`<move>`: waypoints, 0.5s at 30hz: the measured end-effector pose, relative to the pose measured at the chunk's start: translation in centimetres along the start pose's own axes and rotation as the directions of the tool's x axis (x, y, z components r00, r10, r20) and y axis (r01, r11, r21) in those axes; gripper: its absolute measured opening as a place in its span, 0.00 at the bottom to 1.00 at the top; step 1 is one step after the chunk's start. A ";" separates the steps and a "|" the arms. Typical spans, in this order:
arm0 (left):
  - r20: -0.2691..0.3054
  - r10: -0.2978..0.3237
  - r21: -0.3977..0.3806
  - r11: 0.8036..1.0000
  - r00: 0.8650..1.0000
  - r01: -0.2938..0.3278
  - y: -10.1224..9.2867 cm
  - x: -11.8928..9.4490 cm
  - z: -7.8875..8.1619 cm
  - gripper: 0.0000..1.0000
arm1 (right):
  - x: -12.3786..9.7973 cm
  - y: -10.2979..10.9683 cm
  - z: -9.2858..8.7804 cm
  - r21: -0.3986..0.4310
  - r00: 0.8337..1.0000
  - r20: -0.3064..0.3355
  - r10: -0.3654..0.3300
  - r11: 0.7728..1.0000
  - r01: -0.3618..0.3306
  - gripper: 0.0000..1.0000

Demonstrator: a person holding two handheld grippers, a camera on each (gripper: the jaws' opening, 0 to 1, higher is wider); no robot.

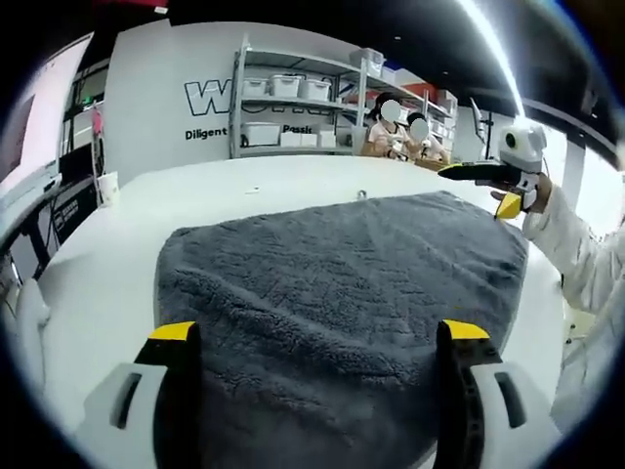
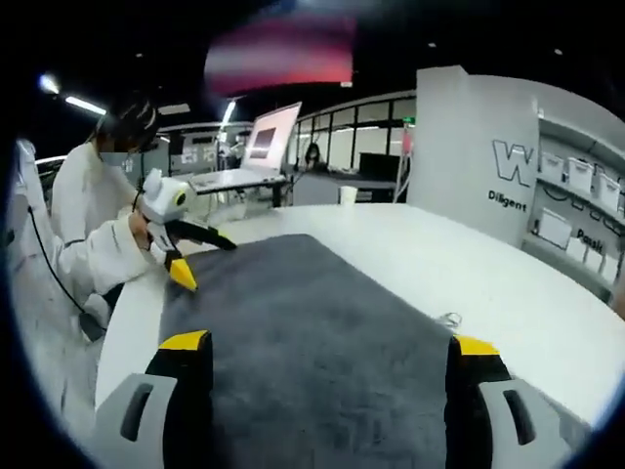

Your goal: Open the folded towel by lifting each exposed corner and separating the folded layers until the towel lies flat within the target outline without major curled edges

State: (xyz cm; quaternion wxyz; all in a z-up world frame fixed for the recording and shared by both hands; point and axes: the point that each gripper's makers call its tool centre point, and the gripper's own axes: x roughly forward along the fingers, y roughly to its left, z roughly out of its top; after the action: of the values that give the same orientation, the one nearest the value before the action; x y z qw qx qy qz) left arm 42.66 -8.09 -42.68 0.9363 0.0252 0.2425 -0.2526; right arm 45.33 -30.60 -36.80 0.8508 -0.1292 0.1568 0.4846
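A dark grey fluffy towel (image 1: 342, 264) lies spread on a white table (image 1: 127, 244), with a soft ridge across its near part. My left gripper (image 1: 317, 332) is open, its yellow-tipped jaws standing wide over the towel's near edge with nothing between them. In the right gripper view the towel (image 2: 312, 332) runs away from my open right gripper (image 2: 330, 342), which hangs over its near end. Each gripper also shows from the other side: the right gripper (image 1: 498, 188) at the towel's far right corner, the left gripper (image 2: 190, 259) at its far left corner, both held by white-sleeved hands.
Bare white table (image 2: 469, 264) surrounds the towel. A small object (image 2: 449, 319) lies near the towel's edge. A paper cup (image 1: 107, 186) stands at the table's rim. Shelves with white bins (image 1: 293, 98) and seated people (image 1: 400, 132) are behind. A laptop (image 2: 259, 151) sits on another desk.
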 end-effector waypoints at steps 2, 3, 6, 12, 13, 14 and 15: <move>-0.005 0.003 -0.002 1.000 1.000 -0.003 0.2 0.0 -0.3 0.99 | 1.3 0.7 -0.4 -0.009 0.999 -0.018 0.035 0.999 -0.035 0.98; -0.008 0.002 -0.005 1.000 1.000 -0.002 0.3 0.0 -0.4 0.99 | 2.0 1.2 -0.6 -0.021 0.998 -0.027 0.057 0.998 -0.057 0.97; -0.015 0.003 -0.008 1.000 1.000 -0.003 0.4 0.1 -0.8 0.99 | 3.6 2.1 -1.0 -0.060 0.994 -0.039 0.099 0.993 -0.101 0.96; -0.019 0.003 -0.008 1.000 1.000 -0.003 0.5 0.2 -1.1 0.99 | 5.9 4.4 -2.1 -0.095 0.979 -0.071 0.192 0.975 -0.199 0.92; -0.020 0.003 -0.007 1.000 1.000 -0.003 0.5 0.2 -1.1 0.99 | 6.1 4.6 -2.3 -0.102 0.977 -0.083 0.199 0.973 -0.207 0.91; -0.019 0.003 -0.007 1.000 1.000 -0.003 0.5 0.3 -1.1 0.99 | 6.5 4.8 -2.7 -0.112 0.974 -0.101 0.201 0.971 -0.212 0.89; -0.020 0.004 -0.006 1.000 1.000 -0.004 0.5 0.3 -1.1 0.99 | 6.8 5.1 -2.8 -0.127 0.973 -0.107 0.204 0.968 -0.217 0.88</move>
State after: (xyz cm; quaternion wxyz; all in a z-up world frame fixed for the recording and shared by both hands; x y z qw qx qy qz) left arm 42.59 -7.62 -43.81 0.9345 0.0253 0.2524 -0.2499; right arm 43.84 -23.75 -42.39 0.7752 -0.1930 0.1753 0.5755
